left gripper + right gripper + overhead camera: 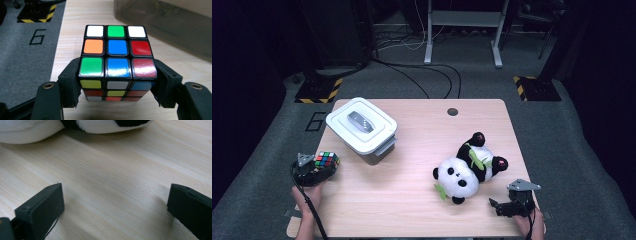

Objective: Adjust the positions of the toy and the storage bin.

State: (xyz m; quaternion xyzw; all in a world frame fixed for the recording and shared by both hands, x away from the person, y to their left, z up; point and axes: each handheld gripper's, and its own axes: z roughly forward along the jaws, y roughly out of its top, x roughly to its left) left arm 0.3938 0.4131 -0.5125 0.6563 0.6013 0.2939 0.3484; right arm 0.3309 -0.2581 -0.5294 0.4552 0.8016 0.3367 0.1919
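The rigid, light, multicoloured plastic puzzle cube (117, 57) is clamped by its flat opposite sides in the left gripper (117, 85), where slipping is judged unlikely.

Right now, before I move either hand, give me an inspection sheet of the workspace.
Surface: wooden table, one round hole near its far edge.
Job's things: puzzle cube, scrambled, at the table's left edge.
Clutter: lidded white box; plush panda lying on the table.
Grippers: left gripper shut on the cube's sides; right gripper open, nothing between its jaws, just short of the panda.
Cables: black cable trailing along the left forearm.
Surroundings: grey floor with cables, hazard-striped bases.
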